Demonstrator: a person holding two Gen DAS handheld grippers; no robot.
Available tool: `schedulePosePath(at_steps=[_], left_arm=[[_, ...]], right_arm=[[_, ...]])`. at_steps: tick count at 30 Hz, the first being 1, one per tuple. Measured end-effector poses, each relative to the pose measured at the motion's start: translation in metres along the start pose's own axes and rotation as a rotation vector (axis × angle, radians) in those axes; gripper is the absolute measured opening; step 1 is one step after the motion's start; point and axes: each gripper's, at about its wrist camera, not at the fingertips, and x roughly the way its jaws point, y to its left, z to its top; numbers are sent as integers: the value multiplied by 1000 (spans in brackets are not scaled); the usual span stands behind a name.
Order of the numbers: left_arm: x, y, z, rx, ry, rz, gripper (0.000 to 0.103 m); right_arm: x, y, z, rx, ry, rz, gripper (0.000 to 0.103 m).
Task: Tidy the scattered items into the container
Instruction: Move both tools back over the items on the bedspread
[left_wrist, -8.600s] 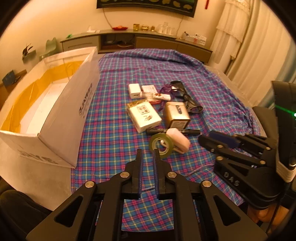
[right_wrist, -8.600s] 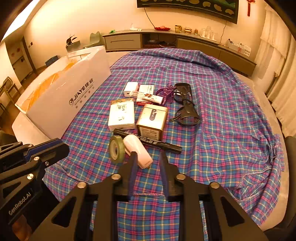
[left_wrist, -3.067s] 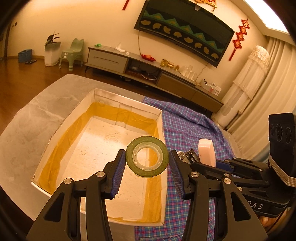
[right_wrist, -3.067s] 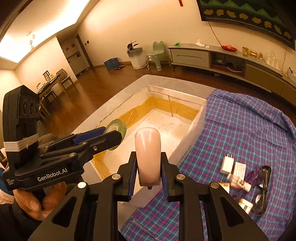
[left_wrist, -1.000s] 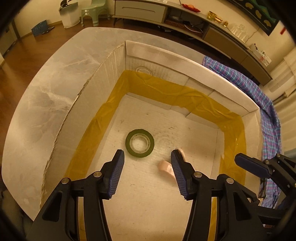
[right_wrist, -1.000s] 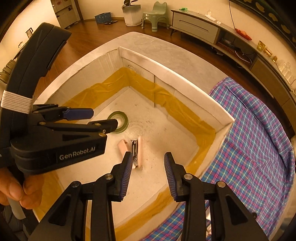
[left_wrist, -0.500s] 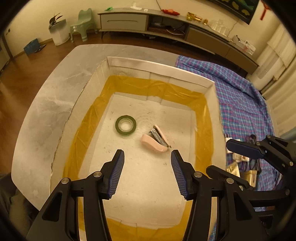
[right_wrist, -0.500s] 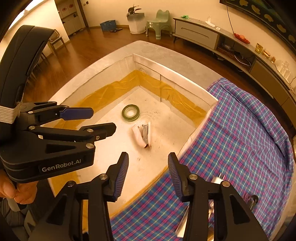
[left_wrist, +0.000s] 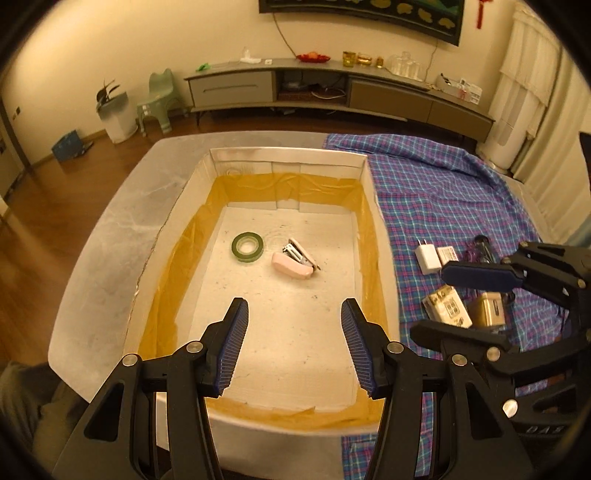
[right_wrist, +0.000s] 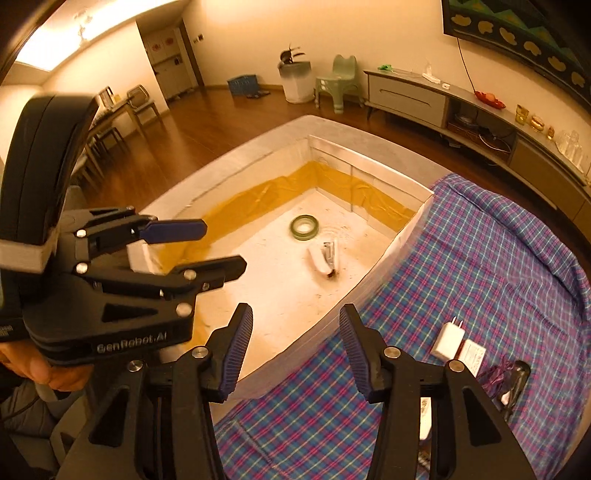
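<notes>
The white cardboard box (left_wrist: 288, 155) with yellow tape lining stands open on the pale table. On its floor lie a green tape roll (left_wrist: 247, 246) and, just to its right, a pink stapler (left_wrist: 293, 263) on its side. My left gripper (left_wrist: 294, 314) hangs open above the box's near half with nothing between its fingers. My right gripper (right_wrist: 295, 317) is open too and empty, over the box's near wall (right_wrist: 369, 280) where it meets the plaid cloth (right_wrist: 480, 258). From the right wrist, the tape roll (right_wrist: 303, 226) and stapler (right_wrist: 324, 258) lie beyond the left gripper (right_wrist: 223, 246).
On the plaid cloth (left_wrist: 443, 192) to the right of the box lie a white charger (left_wrist: 426, 256), a small white card box (left_wrist: 448, 254), a labelled white box (left_wrist: 447, 306), a gold tin (left_wrist: 487, 314) and dark glasses with a purple cord (right_wrist: 517, 376). A hand (right_wrist: 37, 369) holds the left gripper.
Both grippers have drawn back and up from inside the box, toward the cloth side. The right jaws have spread wider. The tape roll and stapler stay on the box floor.
</notes>
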Motion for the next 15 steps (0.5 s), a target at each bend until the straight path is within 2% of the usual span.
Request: schedulePosePath(at_steps=[9,15], left_arm=[[-39,-29,-37,65,-79,-21,56],[-52,-52,-59,135,-89,-10,56]], right_arm=[[-37,6,-35,9,-109,27,51],[-59,7,-72,14,-174,21,51]])
